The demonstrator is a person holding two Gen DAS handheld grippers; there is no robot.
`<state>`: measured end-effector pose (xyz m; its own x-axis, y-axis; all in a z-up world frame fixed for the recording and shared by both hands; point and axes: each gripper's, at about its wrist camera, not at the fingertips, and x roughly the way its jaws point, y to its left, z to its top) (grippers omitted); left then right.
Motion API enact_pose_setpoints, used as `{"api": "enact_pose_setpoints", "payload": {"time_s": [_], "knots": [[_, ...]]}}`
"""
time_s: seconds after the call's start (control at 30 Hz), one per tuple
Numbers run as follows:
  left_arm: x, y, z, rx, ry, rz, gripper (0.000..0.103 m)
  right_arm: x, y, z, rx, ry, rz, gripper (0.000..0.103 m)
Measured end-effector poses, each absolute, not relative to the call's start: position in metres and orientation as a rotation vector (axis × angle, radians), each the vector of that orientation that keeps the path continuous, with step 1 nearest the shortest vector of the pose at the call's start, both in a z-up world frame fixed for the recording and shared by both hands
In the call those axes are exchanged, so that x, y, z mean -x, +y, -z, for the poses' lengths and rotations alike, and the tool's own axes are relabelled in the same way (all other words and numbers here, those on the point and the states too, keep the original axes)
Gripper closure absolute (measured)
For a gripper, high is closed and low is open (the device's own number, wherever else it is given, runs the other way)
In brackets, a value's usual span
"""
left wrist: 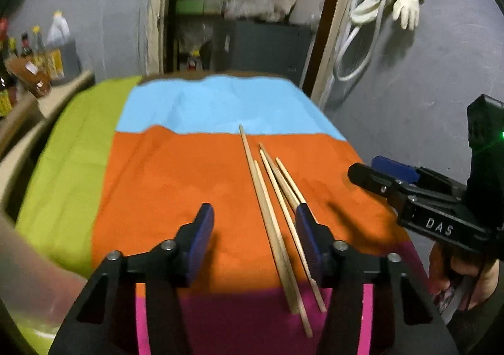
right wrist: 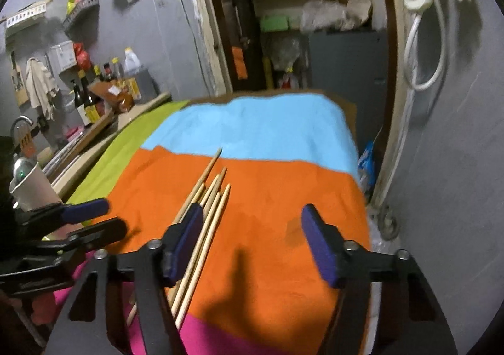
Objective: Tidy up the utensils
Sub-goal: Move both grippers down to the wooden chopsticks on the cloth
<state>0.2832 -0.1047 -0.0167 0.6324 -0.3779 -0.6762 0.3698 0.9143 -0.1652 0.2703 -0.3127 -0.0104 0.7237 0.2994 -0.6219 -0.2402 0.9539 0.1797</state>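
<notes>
Here, a loose bundle of pale wooden chopsticks (left wrist: 277,222) lies on the orange panel of a colour-blocked cloth (left wrist: 176,185) covering the table, their thin tips pointing toward 12 o'clock and their thick ends running onto the magenta strip at 6 o'clock. One stick reaches farther than the others, its tip touching the edge of the sky-blue panel.

The left gripper (left wrist: 255,241), black with blue pads, hangs low over the cloth with its jaws spread wide and nothing between the pads. The bundle passes through the gap, close against the inner face of the right-hand finger; whether it touches that pad cannot be told.

The right gripper (right wrist: 252,241) is likewise spread wide and holds nothing. In its own view the chopsticks (right wrist: 201,229) run from 7 o'clock up toward 11 o'clock, passing partly behind its left-hand finger (right wrist: 184,244).

In the left wrist view the right gripper (left wrist: 387,175) shows at 3 o'clock, beside the cloth's edge. At 9 o'clock in the right wrist view a white cylindrical cup (right wrist: 34,188) stands beyond the left gripper (right wrist: 94,216).
</notes>
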Motion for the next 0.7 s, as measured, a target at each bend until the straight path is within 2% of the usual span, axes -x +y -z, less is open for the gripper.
{"api": "enact_pose_setpoints", "payload": {"time_s": [0.07, 0.27, 0.47, 0.7], "knots": [[-0.292, -0.106, 0.020, 0.018, 0.801, 0.435, 0.068, -0.278, -0.311, 0.017, -0.088, 0.737, -0.312, 0.059], [-0.315, -0.109, 0.030, 0.050, 0.869, 0.462, 0.081, -0.290, -0.305, 0.027, -0.092, 0.803, -0.370, 0.074], [-0.328, -0.110, 0.040, 0.057, 0.914, 0.471, 0.089, -0.294, -0.304, 0.031, -0.099, 0.827, -0.385, 0.076], [-0.341, -0.112, 0.046, 0.068, 0.960, 0.485, 0.089, -0.298, -0.299, 0.033, -0.089, 0.848, -0.397, 0.076]]}}
